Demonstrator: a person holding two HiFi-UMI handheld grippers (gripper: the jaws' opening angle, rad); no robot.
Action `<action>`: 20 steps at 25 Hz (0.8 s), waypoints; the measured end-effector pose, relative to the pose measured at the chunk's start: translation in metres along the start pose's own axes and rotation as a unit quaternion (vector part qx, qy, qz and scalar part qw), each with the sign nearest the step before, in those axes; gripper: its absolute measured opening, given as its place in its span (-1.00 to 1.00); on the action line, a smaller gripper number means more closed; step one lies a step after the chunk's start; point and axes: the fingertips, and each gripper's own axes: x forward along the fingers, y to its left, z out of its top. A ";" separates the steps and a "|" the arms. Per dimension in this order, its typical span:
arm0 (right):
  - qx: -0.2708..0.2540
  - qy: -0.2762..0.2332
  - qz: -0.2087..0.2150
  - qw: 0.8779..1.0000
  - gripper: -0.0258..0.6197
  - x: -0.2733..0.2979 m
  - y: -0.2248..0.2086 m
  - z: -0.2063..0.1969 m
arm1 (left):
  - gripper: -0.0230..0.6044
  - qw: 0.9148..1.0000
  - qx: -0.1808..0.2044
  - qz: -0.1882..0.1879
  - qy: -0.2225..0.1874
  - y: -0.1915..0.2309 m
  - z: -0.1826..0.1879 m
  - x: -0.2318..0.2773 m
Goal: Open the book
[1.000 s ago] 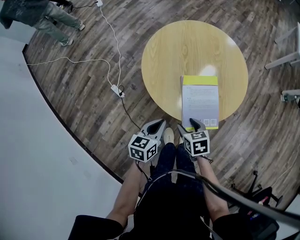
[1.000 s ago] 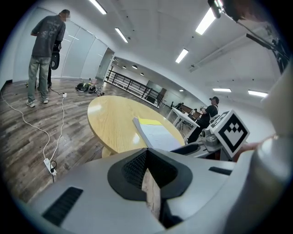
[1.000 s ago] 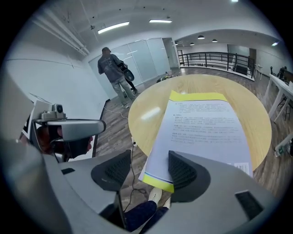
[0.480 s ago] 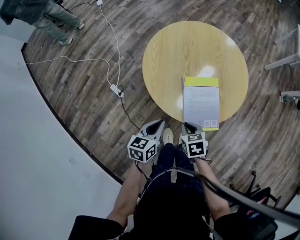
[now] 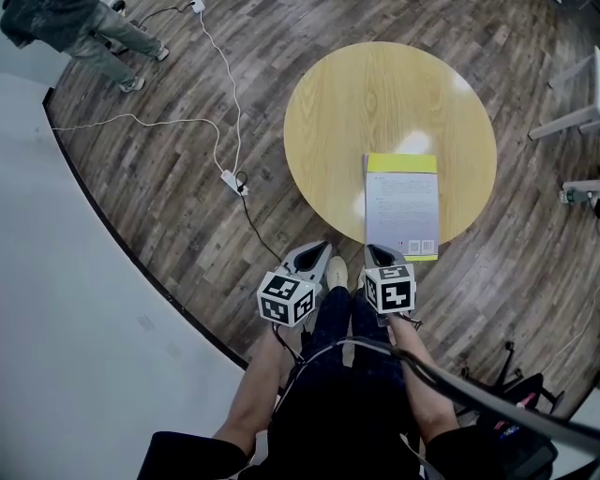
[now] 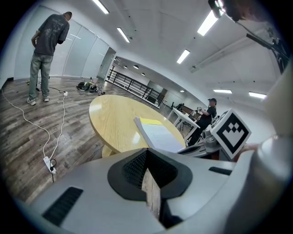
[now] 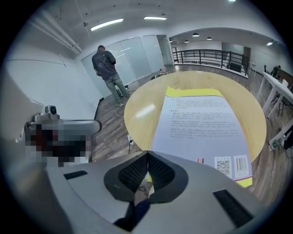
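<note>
A closed book (image 5: 401, 204) lies flat on the round yellow table (image 5: 375, 94), white cover with a yellow band up and the barcode end nearest me. My right gripper (image 5: 378, 253) is shut, pointing steeply down, its tips at the book's near left corner. In the right gripper view the pads meet at the gripper (image 7: 147, 154) just before the book (image 7: 201, 123), and I see nothing pinched between them. My left gripper (image 5: 319, 251) hangs shut over the floor, left of the table's near edge, holding nothing. The left gripper view shows the book (image 6: 158, 135) from the side.
A power strip (image 5: 234, 178) with white cables lies on the wood floor left of the table. A person (image 5: 84, 28) stands far off at the upper left. Furniture legs (image 5: 572, 122) stand at the right. My own shoe (image 5: 336, 272) sits between the grippers.
The right gripper's jaws, open around the book's near left corner a second ago, have closed. The left gripper has kept still.
</note>
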 end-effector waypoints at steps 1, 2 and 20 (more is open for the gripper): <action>-0.001 -0.003 -0.001 1.000 -0.90 0.000 0.000 0.002 | -0.94 1.000 0.001 0.000 0.000 0.001 0.001 0.001; -0.002 -0.006 -0.003 1.000 -0.90 -0.001 -0.001 0.005 | -0.94 1.000 0.002 -0.001 0.000 0.002 0.003 0.002; 0.036 -0.112 -0.062 0.991 -0.90 -0.109 -0.068 0.049 | -0.94 0.996 0.072 -0.043 -0.017 -0.059 0.069 0.031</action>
